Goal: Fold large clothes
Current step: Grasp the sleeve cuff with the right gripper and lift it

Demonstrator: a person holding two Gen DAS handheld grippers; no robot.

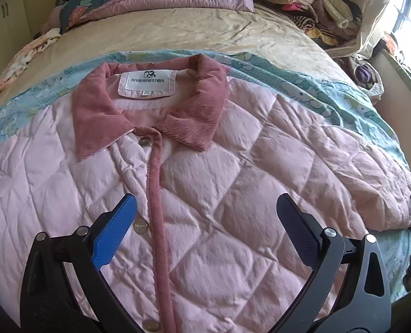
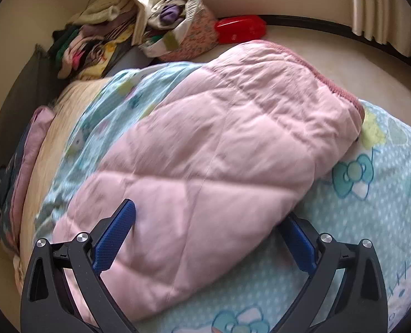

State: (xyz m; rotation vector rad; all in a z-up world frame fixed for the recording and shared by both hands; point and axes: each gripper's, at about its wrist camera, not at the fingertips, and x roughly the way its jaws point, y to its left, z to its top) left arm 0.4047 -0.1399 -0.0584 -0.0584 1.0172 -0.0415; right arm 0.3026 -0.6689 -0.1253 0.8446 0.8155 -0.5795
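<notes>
Left gripper [image 1: 205,233] wide open above chest of pale pink quilted jacket with dusty-rose corduroy collar [image 1: 205,166], holding nothing; right gripper [image 2: 213,236] also spread, straddling jacket's sleeve [image 2: 219,138] with nothing clamped yet. Jacket flat, front up, snapped shut on light blue cartoon-print sheet [image 2: 358,222] across bed; step looks like first sleeve fold, next move probably closing right jaws on sleeve and carrying it across chest. Count: one jacket, three snaps visible, two grippers.

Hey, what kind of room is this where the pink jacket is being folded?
Most likely a bedroom in a home. The pink quilted jacket lies on a bed with a cartoon-print blue sheet, a folded quilt sits at its far end, and loose clothes are piled near the window.
</notes>
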